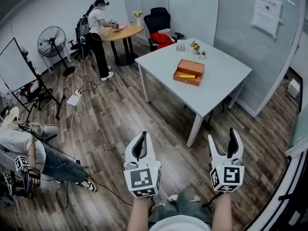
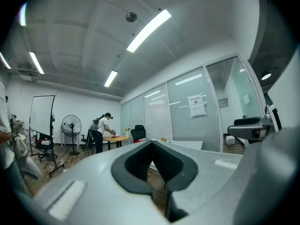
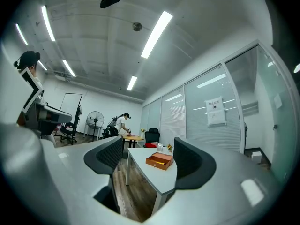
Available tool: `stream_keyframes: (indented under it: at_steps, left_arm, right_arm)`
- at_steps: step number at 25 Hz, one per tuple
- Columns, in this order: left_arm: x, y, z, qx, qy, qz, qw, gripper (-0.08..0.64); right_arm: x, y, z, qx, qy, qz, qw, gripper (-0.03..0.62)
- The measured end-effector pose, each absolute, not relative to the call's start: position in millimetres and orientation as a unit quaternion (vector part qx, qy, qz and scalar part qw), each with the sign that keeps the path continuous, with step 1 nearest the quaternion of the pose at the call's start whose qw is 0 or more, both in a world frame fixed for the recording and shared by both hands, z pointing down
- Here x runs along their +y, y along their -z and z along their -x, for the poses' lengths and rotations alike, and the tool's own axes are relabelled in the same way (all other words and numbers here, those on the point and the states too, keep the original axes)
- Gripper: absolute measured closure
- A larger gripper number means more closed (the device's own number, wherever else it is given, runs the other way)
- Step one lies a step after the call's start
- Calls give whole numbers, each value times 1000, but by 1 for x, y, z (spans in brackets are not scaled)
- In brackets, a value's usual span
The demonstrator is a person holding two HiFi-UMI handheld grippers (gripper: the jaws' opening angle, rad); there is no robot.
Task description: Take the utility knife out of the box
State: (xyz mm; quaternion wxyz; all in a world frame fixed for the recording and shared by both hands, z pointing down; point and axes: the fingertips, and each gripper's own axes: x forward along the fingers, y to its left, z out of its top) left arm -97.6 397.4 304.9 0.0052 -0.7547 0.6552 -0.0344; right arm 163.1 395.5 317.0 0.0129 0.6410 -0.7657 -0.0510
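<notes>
Empty at six o'clock: the left gripper [image 1: 143, 136] pinched closed, the right gripper [image 1: 222, 139] spread wide. Open floor [image 1: 144, 105] lies ahead. Toward one o'clock, on the white table [image 1: 219, 88], the open box [image 1: 179, 79] holds the yellow utility knife [image 1: 187, 76], likely light, rigid and slick, best gripped mid-handle, clear of the walls.

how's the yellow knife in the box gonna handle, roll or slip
The knife looks like a slim straight bar, so probably stiff and unlikely to roll. It lies low in the shallow box, so the walls may crowd a grasp. Too small here to judge slipperiness.
</notes>
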Motion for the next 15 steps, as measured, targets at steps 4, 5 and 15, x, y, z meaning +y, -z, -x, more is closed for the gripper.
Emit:
stream_keyframes:
  at_steps: [4,5,15]
  left_arm:
    - [384,-307,100,654,34,756,0,560]
    - [381,-309,100,654,34,756,-2,560]
    - [325,-329,94,660,47,750,-22,560]
  right_arm:
    - [381,-321,-162,-765,44,-642,19,224]
    - [378,-323,-162,-765,44,-642,21,224]
    - [316,-341,-159,-774,35,-631,43,224]
